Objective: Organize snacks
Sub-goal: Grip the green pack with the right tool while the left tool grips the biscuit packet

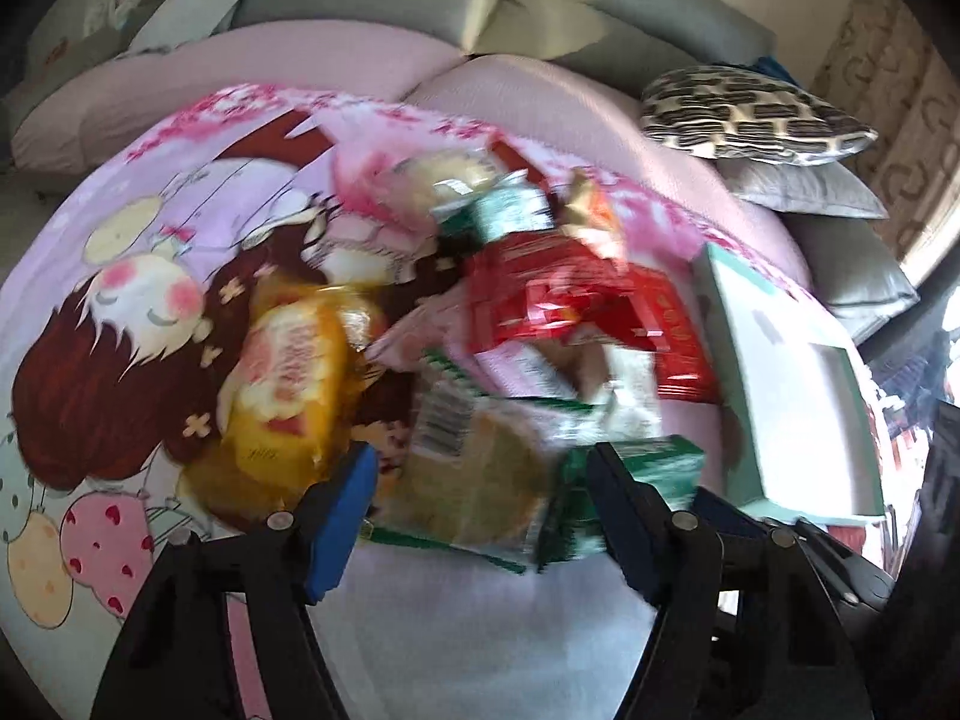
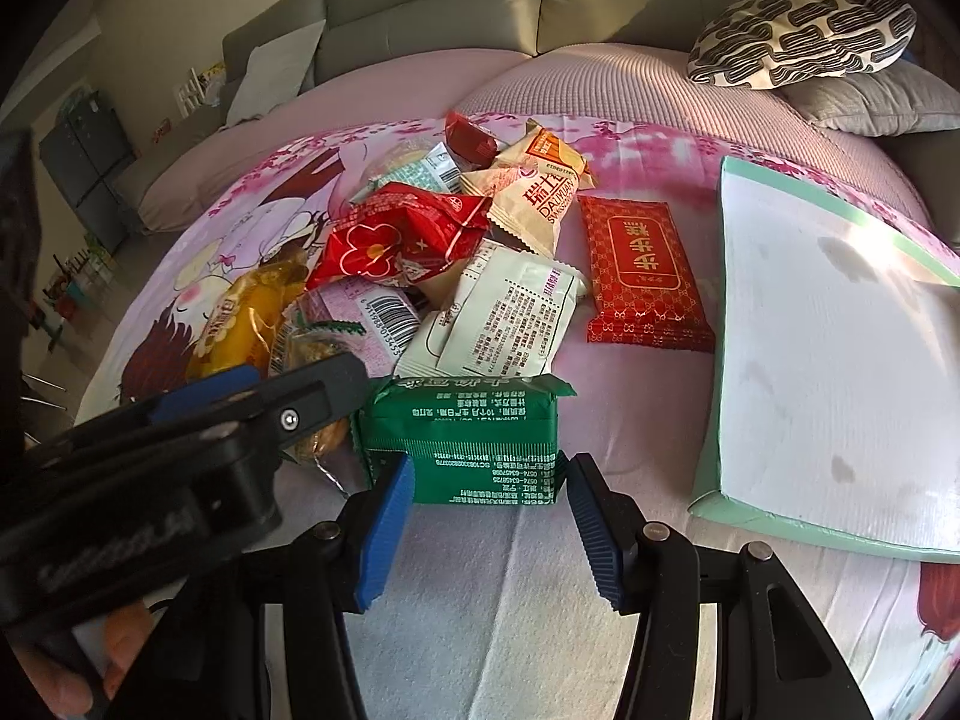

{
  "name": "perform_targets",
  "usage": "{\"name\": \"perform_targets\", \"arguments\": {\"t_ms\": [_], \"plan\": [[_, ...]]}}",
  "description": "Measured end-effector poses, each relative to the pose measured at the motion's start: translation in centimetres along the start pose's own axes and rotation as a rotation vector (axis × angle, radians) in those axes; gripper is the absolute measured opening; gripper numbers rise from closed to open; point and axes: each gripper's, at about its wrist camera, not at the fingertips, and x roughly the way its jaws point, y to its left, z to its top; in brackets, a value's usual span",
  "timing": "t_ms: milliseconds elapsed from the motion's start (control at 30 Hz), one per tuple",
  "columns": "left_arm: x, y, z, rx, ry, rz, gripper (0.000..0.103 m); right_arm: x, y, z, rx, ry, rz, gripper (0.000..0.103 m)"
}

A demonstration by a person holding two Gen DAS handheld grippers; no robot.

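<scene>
A pile of snack packets lies on a pink cartoon blanket (image 2: 252, 204). A green packet (image 2: 465, 441) sits at the pile's near edge, and my right gripper (image 2: 489, 531) is open with a finger on each side of it, not closed on it. My left gripper (image 1: 480, 516) is open around a clear packet with a round yellowish cake (image 1: 474, 480); that view is blurred. The left gripper also shows in the right wrist view (image 2: 264, 396), low over the pile's left side. A flat red packet (image 2: 645, 276), a red flower packet (image 2: 396, 240), a white packet (image 2: 510, 318) and an orange packet (image 2: 240, 324) lie around.
A white tray with a mint-green rim (image 2: 714, 456) lies on the blanket to the right of the pile, also in the left wrist view (image 1: 744, 462). A grey sofa back (image 2: 480, 0) stands behind, with a patterned cushion (image 2: 798, 30) and grey cushions at the right.
</scene>
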Motion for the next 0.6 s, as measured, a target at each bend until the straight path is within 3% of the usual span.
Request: {"name": "perform_targets", "arguments": {"t_ms": [100,233,467,600], "plan": [[0.4,1.4,-0.1,-0.05,0.013,0.036,0.073,0.0,-0.1,0.0,-0.002,-0.002,0.002,0.058],[0.8,2.2,-0.2,-0.077,0.029,0.054,0.072,0.4,0.0,0.0,-0.01,0.008,0.017,0.071],[1.3,1.7,-0.4,-0.057,0.05,0.045,0.056,1.0,1.0,0.1,-0.036,-0.001,0.014,0.077],[1.4,1.9,-0.4,-0.065,0.052,0.049,0.054,1.5,1.0,0.1,-0.023,0.002,0.02,0.079]]}}
